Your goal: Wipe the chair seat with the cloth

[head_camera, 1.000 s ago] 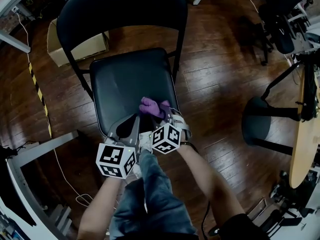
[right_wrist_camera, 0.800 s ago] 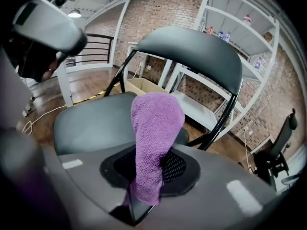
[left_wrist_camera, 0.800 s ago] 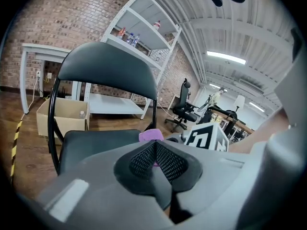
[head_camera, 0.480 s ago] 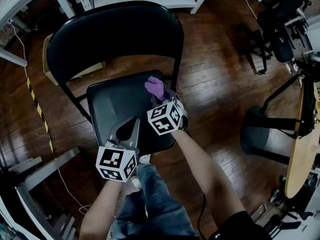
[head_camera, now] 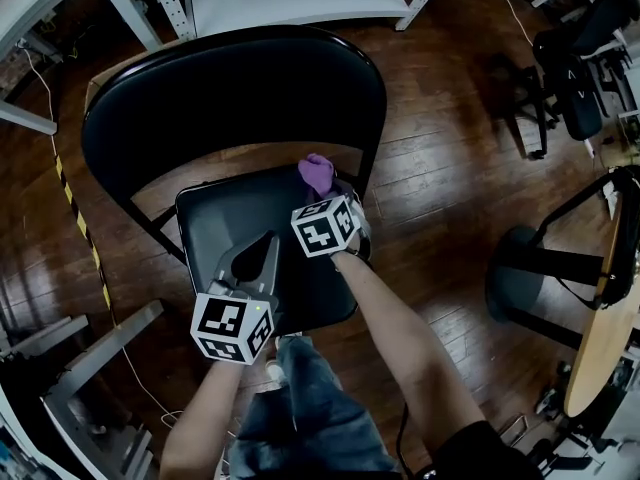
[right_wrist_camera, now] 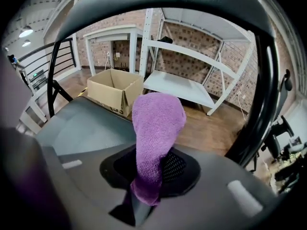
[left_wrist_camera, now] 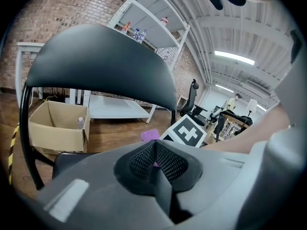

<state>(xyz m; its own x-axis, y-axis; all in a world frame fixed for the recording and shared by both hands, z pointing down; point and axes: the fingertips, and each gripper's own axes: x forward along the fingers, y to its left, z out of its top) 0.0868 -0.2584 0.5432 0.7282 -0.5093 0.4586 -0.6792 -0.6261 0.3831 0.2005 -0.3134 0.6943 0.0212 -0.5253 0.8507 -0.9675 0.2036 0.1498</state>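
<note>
Cloth, purple: one end pinched in the right tongs, at the rear right corner of the chair seat. Left tongs: closed on nothing, over the seat's front. Risk: the loose, bunched tip lies so near the seat's edge that it may slide off or snag the back frame. Cardboard box, behind the seat: one bottle inside.

head view: dim, corners darkened, soft sheen seen on the floor beyond the right tongs | gripper views: brighter, edges bent and blackened by fisheye | ceiling strip light blown out above the left tongs | cloth rendered sharp in the right tongs, tong bodies blurred
</note>
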